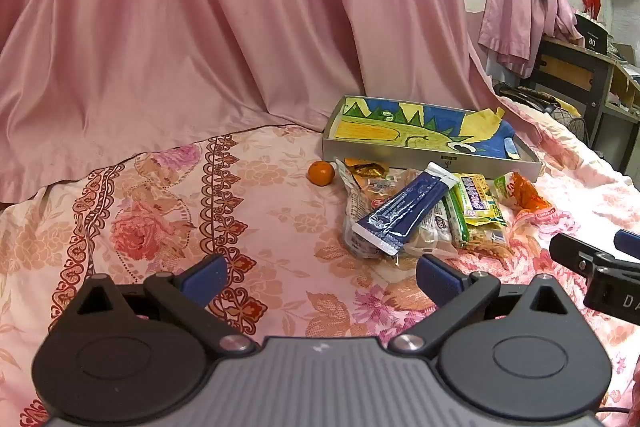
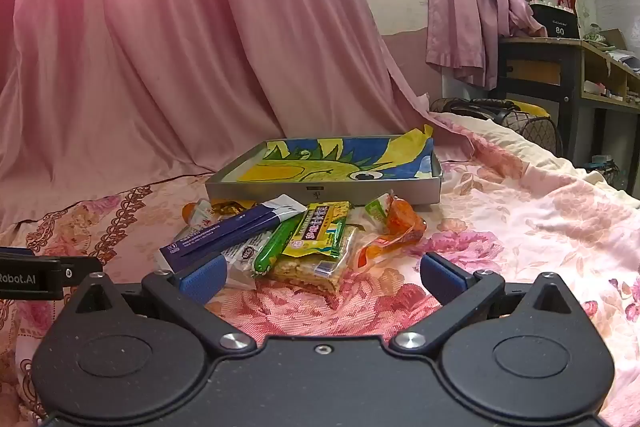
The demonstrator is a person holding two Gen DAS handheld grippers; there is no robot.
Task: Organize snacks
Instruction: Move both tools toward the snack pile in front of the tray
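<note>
Both the left tongs (image 1: 320,277) and the right tongs (image 2: 322,277) are being held wide open and empty above the bed (image 1: 260,219), apparently in readiness, while the snacks (image 2: 280,239) are lying heaped just before the tray (image 2: 424,193), which is being kept unfilled.

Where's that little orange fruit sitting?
In the left wrist view, the orange lies on the floral bedspread, just left of the snack pile, near the tray.
</note>
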